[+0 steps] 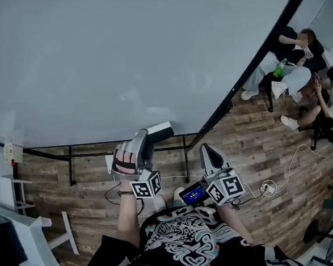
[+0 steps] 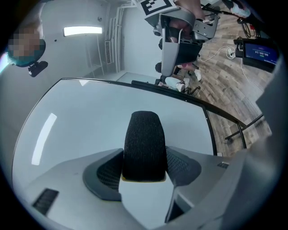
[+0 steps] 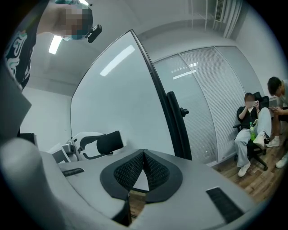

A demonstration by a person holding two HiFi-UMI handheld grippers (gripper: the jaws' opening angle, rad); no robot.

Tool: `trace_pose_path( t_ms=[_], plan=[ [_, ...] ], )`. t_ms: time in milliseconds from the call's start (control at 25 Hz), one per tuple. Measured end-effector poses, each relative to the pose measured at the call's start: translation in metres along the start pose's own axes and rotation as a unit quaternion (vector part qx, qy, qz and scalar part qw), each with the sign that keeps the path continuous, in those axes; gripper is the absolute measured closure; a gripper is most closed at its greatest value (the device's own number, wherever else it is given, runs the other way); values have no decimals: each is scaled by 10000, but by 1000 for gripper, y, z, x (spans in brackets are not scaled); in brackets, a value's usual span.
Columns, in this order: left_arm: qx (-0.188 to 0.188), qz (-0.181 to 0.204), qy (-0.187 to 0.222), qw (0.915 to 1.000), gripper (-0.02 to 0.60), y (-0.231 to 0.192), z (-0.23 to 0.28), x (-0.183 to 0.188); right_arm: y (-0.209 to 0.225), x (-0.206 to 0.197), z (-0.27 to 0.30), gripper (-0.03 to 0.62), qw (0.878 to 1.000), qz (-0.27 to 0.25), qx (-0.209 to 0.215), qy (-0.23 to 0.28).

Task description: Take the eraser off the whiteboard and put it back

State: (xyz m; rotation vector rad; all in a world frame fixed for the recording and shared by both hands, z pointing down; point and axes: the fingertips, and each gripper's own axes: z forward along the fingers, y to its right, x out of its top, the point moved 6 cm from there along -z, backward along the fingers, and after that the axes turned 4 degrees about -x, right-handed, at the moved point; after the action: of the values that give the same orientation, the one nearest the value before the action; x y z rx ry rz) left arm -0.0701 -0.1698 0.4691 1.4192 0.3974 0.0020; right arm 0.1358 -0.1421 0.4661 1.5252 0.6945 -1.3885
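This looks like an office meeting room. A large whiteboard (image 1: 122, 64) in a black frame stands on a wood-plank floor (image 1: 253, 146), and a long strip light (image 2: 82, 30) glows on the plain white surface beyond the whiteboard's far edge. To the right of the whiteboard runs a glass partition (image 3: 211, 90) with closed slatted blinds, where two people (image 1: 298, 63) sit, and near the whiteboard's foot a power strip (image 1: 267, 188) with white cables lies on the floor.

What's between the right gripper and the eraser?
Nothing: the right gripper view shows bare space from right gripper to the eraser in the left gripper.
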Motion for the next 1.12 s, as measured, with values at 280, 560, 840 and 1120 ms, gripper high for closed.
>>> trace_pose_path(
  t_ms=[280,560,840,1120],
  plan=[
    [-38,-8,-46,10000,298,3,6,-6,1,-5,7,579,10000,31,35,-36],
    [-45,-71,-45,10000,297,4,14,-9,5,-7,12,579,10000,44,6,-78],
    [8,-45,-8,10000,296,1,16,-11,6,-6,11,579,9999,41,-52,-93],
    [66,-52,8,10000,296,5,19,-14,5,-12,15,579,9998,69,-72,-153]
  ],
)
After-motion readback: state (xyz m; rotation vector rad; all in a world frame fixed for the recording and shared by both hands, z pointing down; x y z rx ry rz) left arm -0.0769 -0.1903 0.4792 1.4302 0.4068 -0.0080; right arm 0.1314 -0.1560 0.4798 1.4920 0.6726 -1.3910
